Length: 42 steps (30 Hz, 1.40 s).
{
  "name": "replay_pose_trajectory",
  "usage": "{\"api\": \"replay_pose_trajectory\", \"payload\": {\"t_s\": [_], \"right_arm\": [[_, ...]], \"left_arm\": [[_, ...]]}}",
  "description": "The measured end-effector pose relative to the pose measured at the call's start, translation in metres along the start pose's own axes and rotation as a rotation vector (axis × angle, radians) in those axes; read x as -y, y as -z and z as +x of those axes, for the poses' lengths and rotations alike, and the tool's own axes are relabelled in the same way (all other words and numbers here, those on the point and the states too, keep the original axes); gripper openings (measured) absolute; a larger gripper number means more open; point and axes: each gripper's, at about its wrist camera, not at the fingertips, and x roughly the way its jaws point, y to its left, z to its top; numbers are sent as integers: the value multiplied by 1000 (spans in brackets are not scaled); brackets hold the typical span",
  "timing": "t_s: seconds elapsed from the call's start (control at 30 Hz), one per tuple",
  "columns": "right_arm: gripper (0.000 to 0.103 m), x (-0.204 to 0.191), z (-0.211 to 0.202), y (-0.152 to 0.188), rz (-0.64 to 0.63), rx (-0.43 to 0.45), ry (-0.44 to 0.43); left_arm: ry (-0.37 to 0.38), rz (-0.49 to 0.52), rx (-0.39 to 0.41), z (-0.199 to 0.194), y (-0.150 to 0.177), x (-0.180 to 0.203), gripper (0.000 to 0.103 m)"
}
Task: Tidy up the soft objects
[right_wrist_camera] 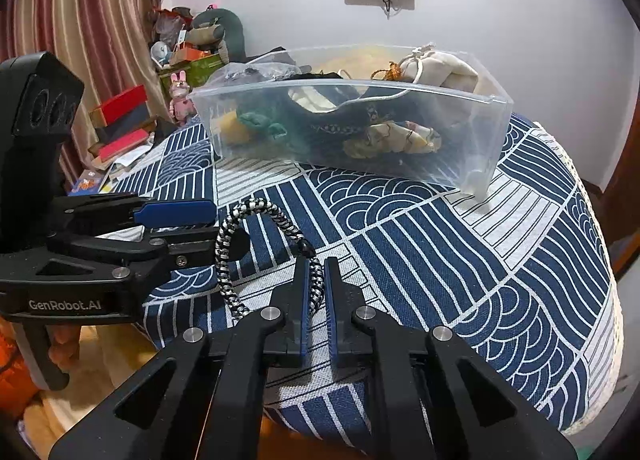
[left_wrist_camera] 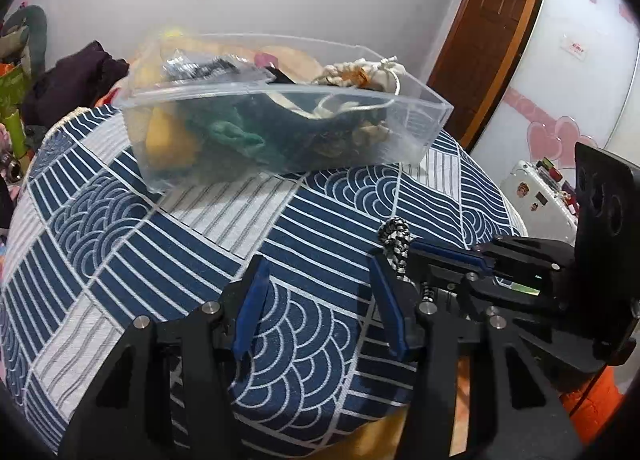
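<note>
Patterned tablecloth (right_wrist_camera: 460, 244), braided cord (right_wrist_camera: 256, 212) in right gripper (right_wrist_camera: 316, 280)

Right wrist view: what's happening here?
The right gripper is shut on a black-and-white braided cord above the blue patterned cushion. The left gripper is open beside it, one finger close to the cord's loop. The clear plastic bin behind already holds several soft items.

We see a black-and-white braided cord (right_wrist_camera: 256, 248) arching at lower centre, one end pinched. Upper centre, a clear plastic bin (right_wrist_camera: 484, 128) holds a cream drawstring pouch (right_wrist_camera: 436, 68) and green cloth (right_wrist_camera: 260, 124).
</note>
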Motion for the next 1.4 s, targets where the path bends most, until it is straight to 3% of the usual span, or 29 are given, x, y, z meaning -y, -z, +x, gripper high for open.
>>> {"api": "replay_pose_trajectory", "payload": {"t_s": [0.3,0.53,0.67,0.83,0.97,1.23,1.4], "right_arm": [[6,6,-27,-26,-3,120,30],[6,5,-28,-84,-29,207,76],[7,5,5,-113,-58,157,121],[8,-1,39,-110,-106,31,178],[29,0,21,-100,-109,69,160],[30,8,-58,-95,-43,224,31],[59,4,-103,-88,-22,330,-5]], "left_arm": [[-84,-19,57,-19,-6,-16,52],[-89,-41,90,-30,-8,-27,52],[-89,-44,107,-40,-7,-31,52],[-95,-46,121,-46,-9,-33,52],[-105,-40,139,-51,-13,-30,52],[-113,11,260,-91,-37,-7,52],[-118,55,350,-122,-51,12,54]]}}
